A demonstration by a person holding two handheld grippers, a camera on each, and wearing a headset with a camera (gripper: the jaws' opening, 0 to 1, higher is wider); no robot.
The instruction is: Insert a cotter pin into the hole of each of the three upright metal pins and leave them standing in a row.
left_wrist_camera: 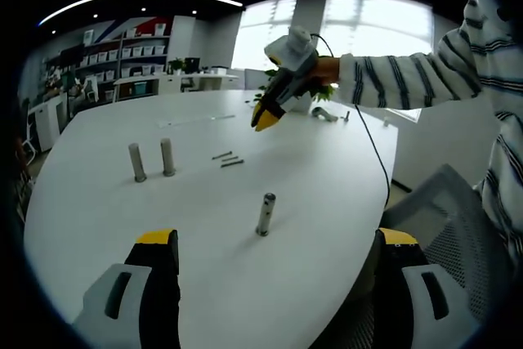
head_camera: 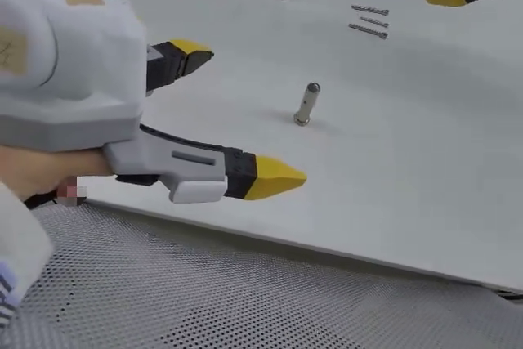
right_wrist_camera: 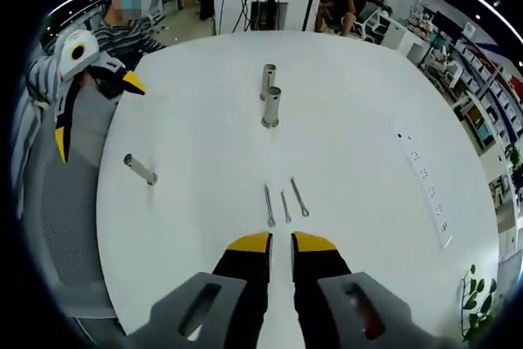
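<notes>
1. Standing alone towards the near edge of the white worktop is a short cylindrical steel pin. It is upright, and I can make out no cotter pin through it.
2. Two matching upright steel pins stand just beside each other farther back, well apart from the lone one. By my reading the row of three is not yet formed.
3. Three thin silver cotter pins lie flat and side by side, loose on the worktop near the far pair. None is fitted, so the task looks to be at its very start.
4. The yellow-tipped right tongs hover above the worktop, aimed at the cotter pins just ahead. Their tips are drawn almost together with a thin slit between them, and they grip nothing. That narrow set probably suits pinching such slender wire.
5. The yellow-tipped left tongs are spread wide and empty. In the left gripper view the lone pin sits ahead between the two jaws. That spread would let them close round its barrel and steady it for insertion.
6. A grey perforated mesh chair lies below the worktop's near edge.
</notes>
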